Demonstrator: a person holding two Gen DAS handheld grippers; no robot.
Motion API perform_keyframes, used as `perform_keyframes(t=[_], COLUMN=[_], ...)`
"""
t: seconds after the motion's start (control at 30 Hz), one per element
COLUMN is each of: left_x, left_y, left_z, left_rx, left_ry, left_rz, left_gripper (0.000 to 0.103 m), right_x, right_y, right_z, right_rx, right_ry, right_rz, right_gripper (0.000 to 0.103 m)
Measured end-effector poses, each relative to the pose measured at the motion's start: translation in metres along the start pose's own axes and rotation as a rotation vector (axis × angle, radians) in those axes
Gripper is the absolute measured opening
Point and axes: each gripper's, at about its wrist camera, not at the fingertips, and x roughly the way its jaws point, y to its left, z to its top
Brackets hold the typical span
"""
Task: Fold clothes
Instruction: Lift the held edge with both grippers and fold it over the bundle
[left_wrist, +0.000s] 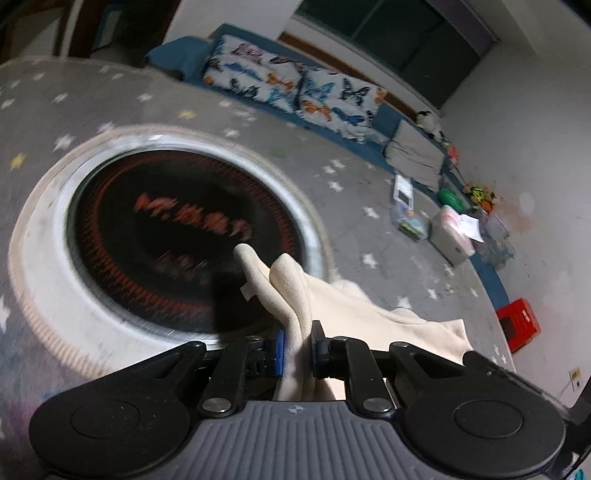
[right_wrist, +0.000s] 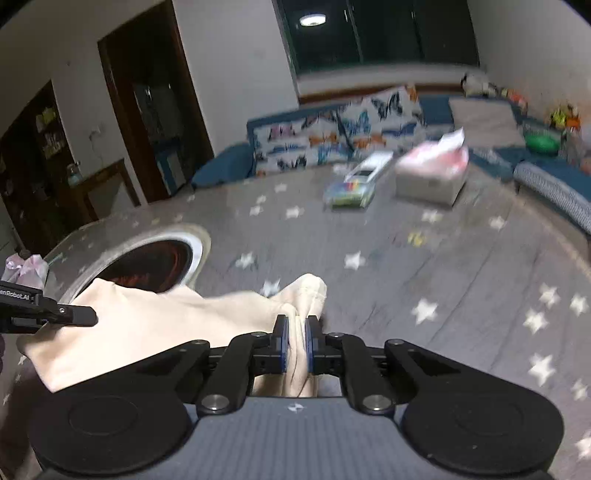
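Both tools pinch the cream garment (right_wrist: 155, 325): the left tool (left_wrist: 297, 349) and the right tool (right_wrist: 295, 345) each clamp a bunched edge, holding it above the star-patterned surface (right_wrist: 443, 258) beside the round heater (left_wrist: 177, 236). Judging by the loose drape, folding is barely begun.

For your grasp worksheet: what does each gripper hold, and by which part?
Both the left gripper and right gripper pinch bunched edges of the cream garment.
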Motion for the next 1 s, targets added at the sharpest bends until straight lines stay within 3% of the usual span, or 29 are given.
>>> perform_keyframes(t=[0.2, 0.6, 0.87, 1.0], left_x=[0.022, 0.094, 0.129, 0.125], left_y=[-0.05, -0.158, -0.173, -0.166], left_z=[0.008, 0.006, -0.008, -0.001], left_rx=[0.095, 0.23, 0.318, 0.322], left_ry=[0.003, 0.077, 0.126, 0.097], left_rz=[-0.051, -0.165, -0.068, -0.031], left_gripper=[0.014, 0.014, 0.022, 0.023], right_x=[-0.029, -0.058, -0.031, -0.029], right_y=[-0.02, -0.099, -0.141, -0.14], right_z=[0.019, 0.043, 0.02, 0.024], right_rx=[-0.019, -0.014, 0.041, 0.051], right_ry=[-0.069, -0.123, -0.013, -0.013], right_rz=[-0.084, -0.328, -0.435, -0.386], right_gripper=[0.008, 0.008, 0.008, 0.01])
